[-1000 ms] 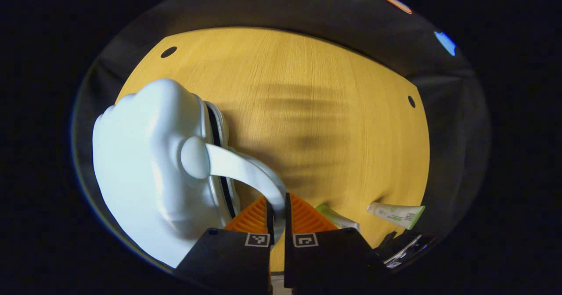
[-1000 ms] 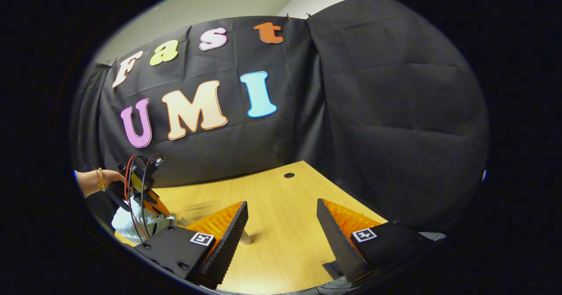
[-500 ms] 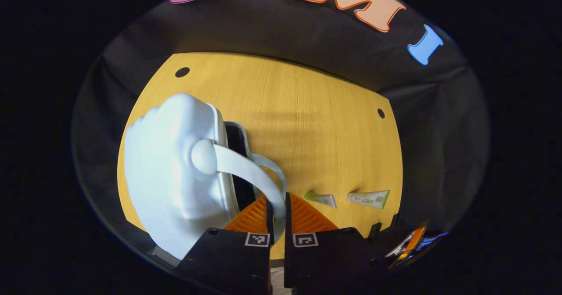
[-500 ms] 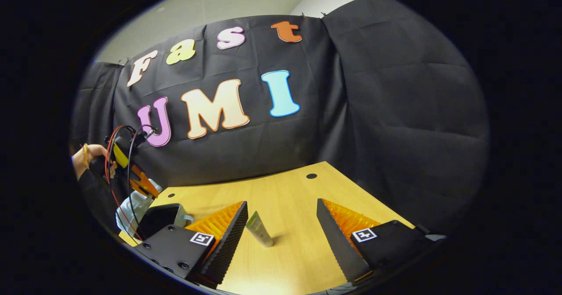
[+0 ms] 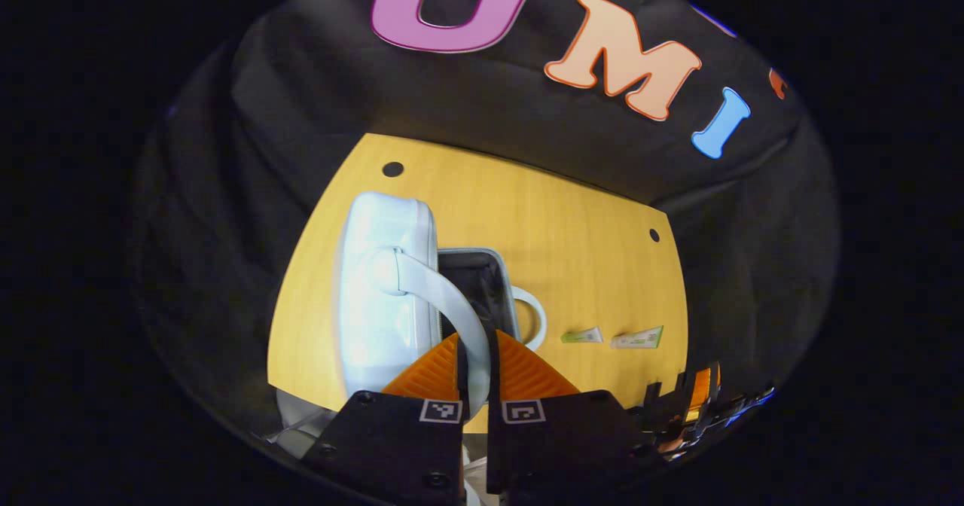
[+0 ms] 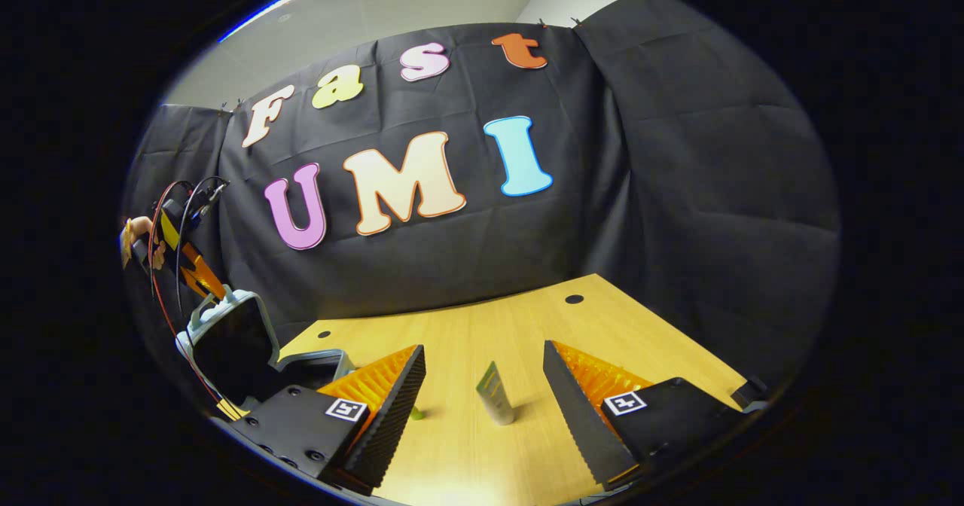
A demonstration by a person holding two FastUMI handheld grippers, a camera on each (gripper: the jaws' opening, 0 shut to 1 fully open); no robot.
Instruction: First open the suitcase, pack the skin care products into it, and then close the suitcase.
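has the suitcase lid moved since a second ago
Yes. The lid has swung up away from the base on the table: the seam was barely parted a second ago, and now the dark interior shows, with the left tool clamped on the handle.

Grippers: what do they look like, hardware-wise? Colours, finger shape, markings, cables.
Both match. Left gripper: two wedge-shaped orange ribbed fingers on black blocky mounts, each mount bearing a small white square fiducial tag. Right gripper: the same orange ribbed wedges with black serrated inner faces. From the right gripper view, the left unit carries looping red and black cables and a yellow part.
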